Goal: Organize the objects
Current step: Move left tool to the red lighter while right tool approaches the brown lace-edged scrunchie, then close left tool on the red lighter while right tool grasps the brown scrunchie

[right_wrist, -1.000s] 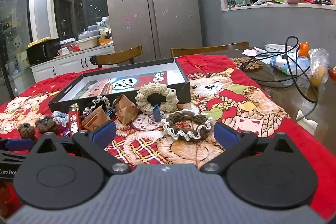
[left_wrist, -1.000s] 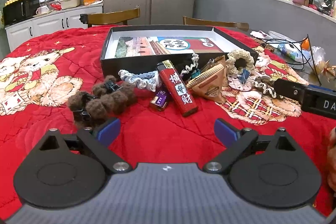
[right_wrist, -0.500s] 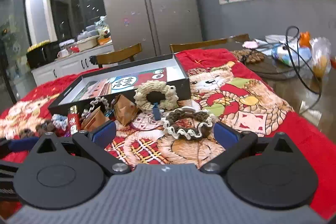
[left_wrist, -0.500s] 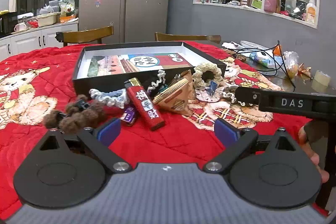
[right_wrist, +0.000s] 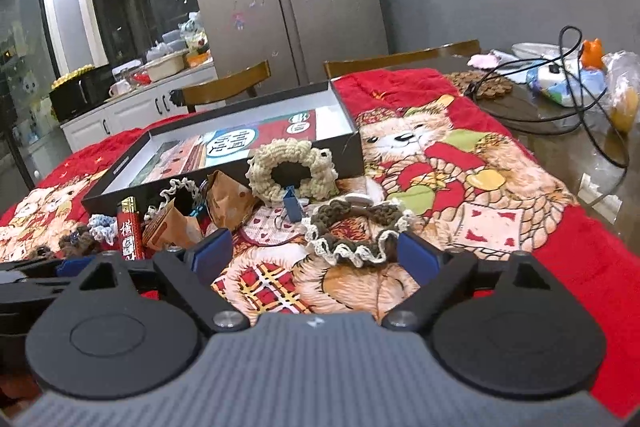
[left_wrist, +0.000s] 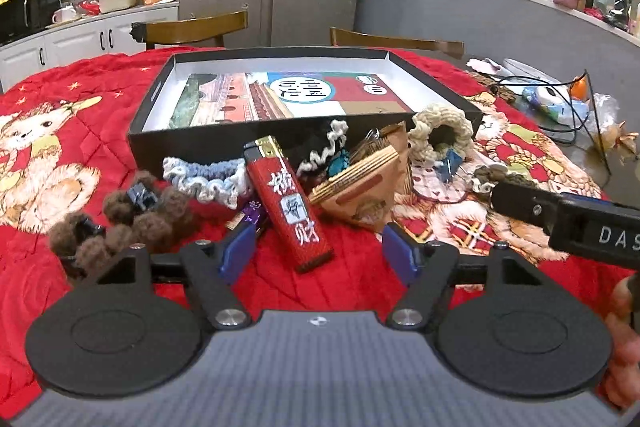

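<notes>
Nothing sorted yet: brown pom-pom clips (left_wrist: 128, 223), blue-white scrunchie (left_wrist: 204, 179), red lighter (left_wrist: 289, 203), paper packets (left_wrist: 360, 183), cream scrunchie (left_wrist: 440, 135) and brown scrunchie (right_wrist: 356, 231) all heaped on the tabletop against the black box (left_wrist: 200, 143) near wall. Box itself holding only a printed sheet. Left gripper (left_wrist: 318, 251) and right gripper (right_wrist: 316, 255) both spread wide, gripping nothing, just short of the heap.

we see a box (left_wrist: 304, 143) on the worktop (left_wrist: 352, 279); before it a lighter (left_wrist: 289, 203) lies between a scrunchie (left_wrist: 204, 179) on its left and a packet (left_wrist: 360, 187) on its right, a book (left_wrist: 280, 99) in the box.
</notes>
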